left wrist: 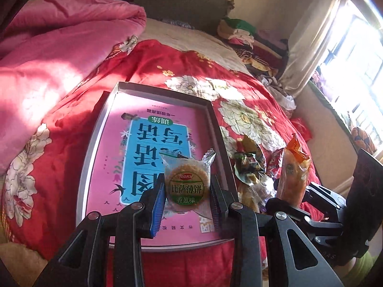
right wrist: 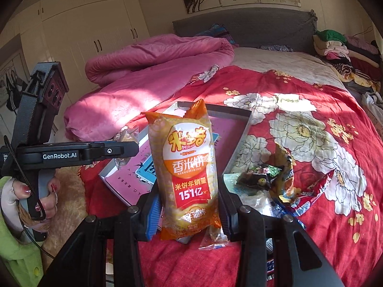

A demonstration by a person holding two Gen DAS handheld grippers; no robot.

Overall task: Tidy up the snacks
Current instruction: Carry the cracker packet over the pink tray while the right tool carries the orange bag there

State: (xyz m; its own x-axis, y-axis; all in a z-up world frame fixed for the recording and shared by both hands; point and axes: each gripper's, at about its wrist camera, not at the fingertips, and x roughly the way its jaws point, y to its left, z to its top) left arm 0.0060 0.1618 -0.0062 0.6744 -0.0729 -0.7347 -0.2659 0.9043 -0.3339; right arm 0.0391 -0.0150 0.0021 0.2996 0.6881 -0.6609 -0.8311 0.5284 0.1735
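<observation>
Left claw (left wrist: 187,186) squeezing round cracker pack (left wrist: 186,184) over gray tray (left wrist: 95,129). Right claw (right wrist: 189,205) squeezing orange rice-cracker bag (right wrist: 186,167) above red bed cover (right wrist: 311,143).

Ahead of the left jaws the tray (left wrist: 215,119) lies open above the book (left wrist: 153,148); loose wrappers (right wrist: 263,179) crowd the bed (right wrist: 311,143) right of both jaws.

A round cracker in a clear wrapper (left wrist: 187,183) stands upright above the grey tray (left wrist: 95,129). An orange rice-cracker pack (right wrist: 189,169) stands upright; loose wrapped snacks (right wrist: 261,179) lie at its 3 o'clock.
</observation>
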